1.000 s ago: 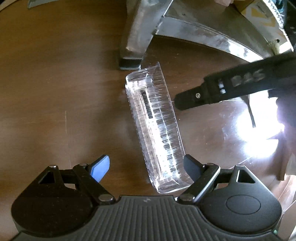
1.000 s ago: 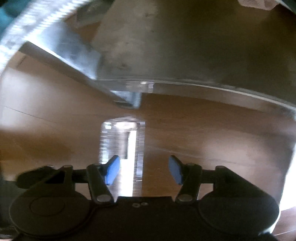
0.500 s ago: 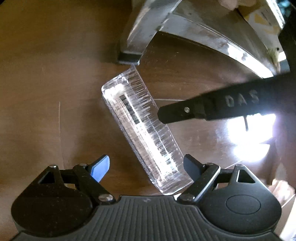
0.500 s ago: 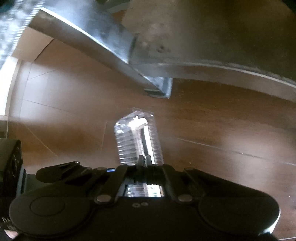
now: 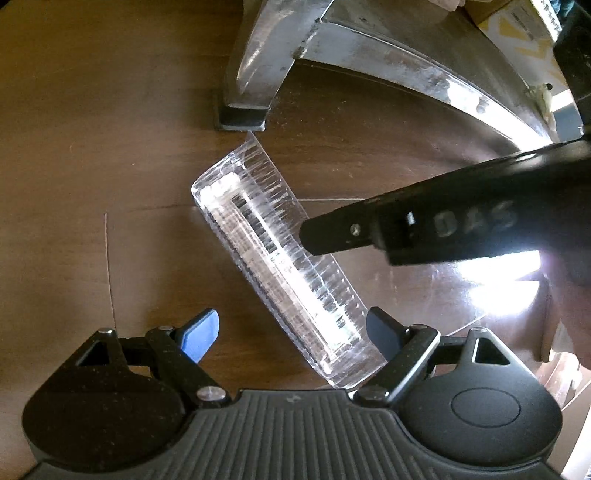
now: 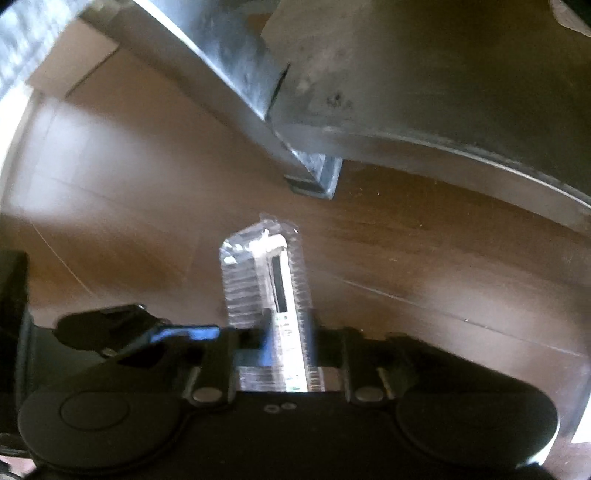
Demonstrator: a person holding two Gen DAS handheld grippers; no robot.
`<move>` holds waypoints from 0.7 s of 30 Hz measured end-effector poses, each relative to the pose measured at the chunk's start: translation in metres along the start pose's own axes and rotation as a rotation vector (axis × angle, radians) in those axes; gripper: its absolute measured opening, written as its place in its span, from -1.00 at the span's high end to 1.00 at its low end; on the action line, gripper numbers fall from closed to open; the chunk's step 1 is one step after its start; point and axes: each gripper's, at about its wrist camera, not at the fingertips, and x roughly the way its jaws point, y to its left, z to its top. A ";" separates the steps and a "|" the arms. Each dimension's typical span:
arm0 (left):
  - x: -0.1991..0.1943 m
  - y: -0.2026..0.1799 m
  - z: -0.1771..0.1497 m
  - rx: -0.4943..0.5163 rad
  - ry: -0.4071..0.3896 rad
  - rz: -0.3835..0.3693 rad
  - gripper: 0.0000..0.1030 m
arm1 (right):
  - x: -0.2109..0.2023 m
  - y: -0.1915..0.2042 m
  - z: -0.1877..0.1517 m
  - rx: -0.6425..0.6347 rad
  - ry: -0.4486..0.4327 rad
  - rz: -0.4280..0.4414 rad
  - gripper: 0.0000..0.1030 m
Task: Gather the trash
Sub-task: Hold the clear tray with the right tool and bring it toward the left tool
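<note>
A clear ribbed plastic tray (image 5: 280,258) with a barcode label lies slanted over the brown wooden floor in the left wrist view. My right gripper (image 5: 306,230) comes in from the right and its tip meets the tray's edge. In the right wrist view the tray (image 6: 266,280) stands out ahead of the right gripper (image 6: 284,339), whose fingers are closed on its near end. My left gripper (image 5: 291,332) is open, and the tray's lower end sits between its blue-padded fingers (image 5: 201,334) without being pinched.
A metal furniture leg with a black foot (image 5: 240,118) stands on the floor just beyond the tray, joined to a curved metal rail (image 5: 424,77). A yellow and white box (image 5: 524,33) is at the far right. Bright glare lies on the floor at the right.
The right gripper went from open to closed on the tray. The tray swung so its far end points further left and lifted slightly.
</note>
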 end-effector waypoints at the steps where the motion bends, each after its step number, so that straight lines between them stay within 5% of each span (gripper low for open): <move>1: 0.001 -0.002 -0.001 0.003 -0.001 0.006 -0.70 | 0.001 -0.001 -0.001 -0.004 0.001 -0.017 1.00; 6: 0.000 -0.004 0.002 0.001 -0.011 0.000 -0.70 | -0.005 -0.016 -0.009 0.023 -0.018 -0.020 1.00; 9: -0.001 -0.001 0.001 -0.002 -0.007 -0.002 -0.70 | -0.014 -0.022 -0.011 0.068 -0.032 0.074 1.00; 13: -0.001 -0.004 0.000 0.009 -0.002 -0.002 -0.70 | -0.021 -0.006 -0.008 -0.003 -0.023 0.110 0.50; 18: -0.006 -0.005 -0.002 0.008 -0.008 -0.017 -0.70 | -0.016 0.003 -0.007 -0.056 0.007 0.084 0.53; 20: -0.008 -0.002 -0.004 0.000 -0.006 -0.025 -0.70 | -0.011 0.004 -0.009 -0.060 0.033 0.080 0.91; 21: -0.009 -0.001 -0.005 -0.008 -0.005 -0.026 -0.70 | -0.011 0.004 -0.009 -0.062 0.037 0.066 0.92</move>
